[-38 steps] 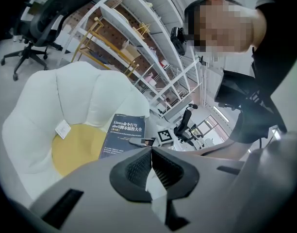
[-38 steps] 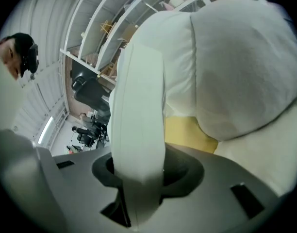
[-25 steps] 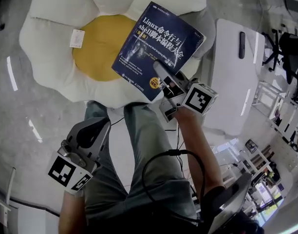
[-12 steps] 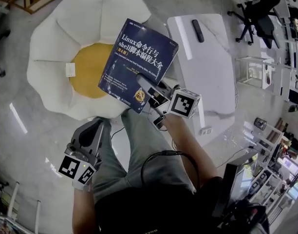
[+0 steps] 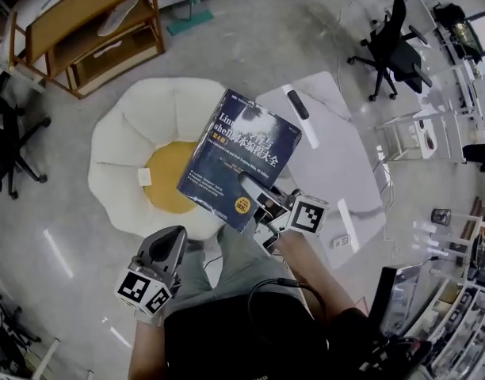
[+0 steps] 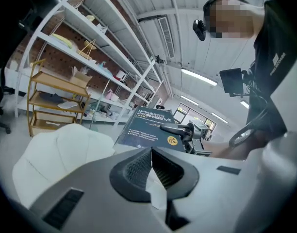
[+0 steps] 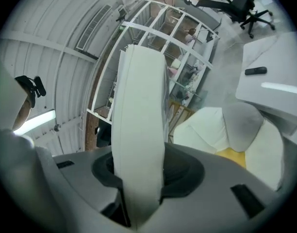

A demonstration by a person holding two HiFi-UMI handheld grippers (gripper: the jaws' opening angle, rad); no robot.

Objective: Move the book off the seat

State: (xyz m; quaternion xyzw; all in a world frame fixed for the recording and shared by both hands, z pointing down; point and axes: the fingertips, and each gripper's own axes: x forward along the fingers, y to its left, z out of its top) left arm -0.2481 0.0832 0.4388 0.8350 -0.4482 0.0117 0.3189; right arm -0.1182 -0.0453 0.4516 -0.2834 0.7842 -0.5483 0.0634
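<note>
A dark blue paperback book (image 5: 236, 158) hangs in the air above the seat, a white flower-shaped cushion with a yellow middle (image 5: 124, 165). My right gripper (image 5: 261, 199) is shut on the book's lower corner. In the right gripper view the book's pale page edge (image 7: 139, 106) stands upright between the jaws, with the seat (image 7: 221, 125) well below. My left gripper (image 5: 166, 252) hangs lower left, shut and holding nothing. In the left gripper view its jaws (image 6: 151, 152) meet, with the book (image 6: 148, 129) ahead.
A white table (image 5: 337, 165) with a black remote (image 5: 298, 104) stands right of the seat. A wooden shelf unit (image 5: 92, 30) is at the back left, and a black office chair (image 5: 389, 42) at the back right. Metal racks (image 6: 90, 57) line the wall.
Both grippers have risen, and the book has gone up with the right one, well clear of the seat. The seat and floor now look farther below.
</note>
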